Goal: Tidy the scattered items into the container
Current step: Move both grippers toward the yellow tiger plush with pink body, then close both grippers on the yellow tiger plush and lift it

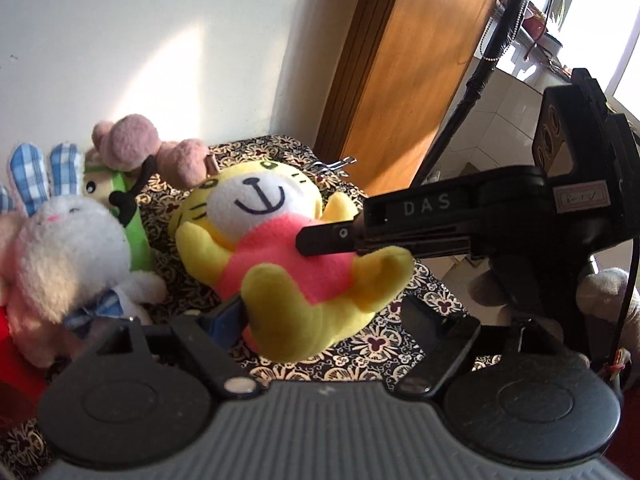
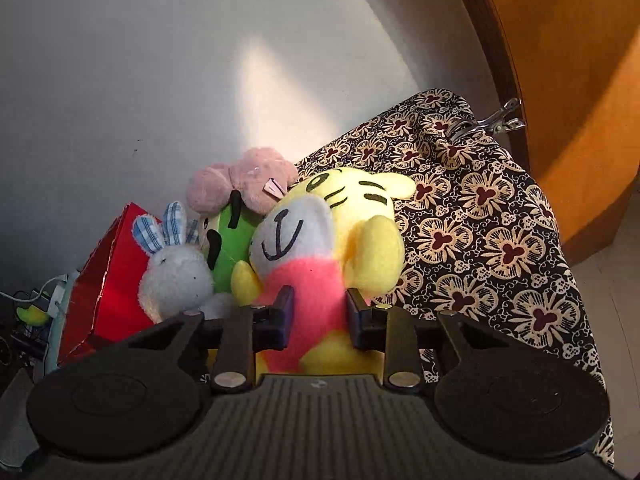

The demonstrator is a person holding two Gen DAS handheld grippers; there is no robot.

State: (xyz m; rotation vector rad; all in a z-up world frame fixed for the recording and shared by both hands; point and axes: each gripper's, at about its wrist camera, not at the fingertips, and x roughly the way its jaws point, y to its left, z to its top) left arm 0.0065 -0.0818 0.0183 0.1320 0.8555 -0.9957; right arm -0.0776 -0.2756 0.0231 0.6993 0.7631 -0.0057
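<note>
A yellow tiger plush in a pink shirt [image 1: 276,240] [image 2: 320,248] hangs above the patterned cloth. My right gripper [image 2: 318,312] is shut on its pink body; its finger [image 1: 332,240] also shows in the left wrist view, reaching in from the right. My left gripper [image 1: 320,320] sits just below the plush with its fingers spread wide; the plush hides the fingertips. A white rabbit plush with blue checked ears [image 1: 60,240] [image 2: 176,272], a green plush [image 1: 128,216] [image 2: 228,248] and a pink plush [image 1: 136,144] [image 2: 244,184] sit by the red container [image 2: 104,284].
A table covered in black floral cloth [image 2: 500,240] [image 1: 400,344] stands against a white wall. A metal clip [image 2: 500,120] holds the cloth at the far corner. A wooden door [image 1: 408,80] stands to the right. A grey plush [image 1: 608,292] lies at the right.
</note>
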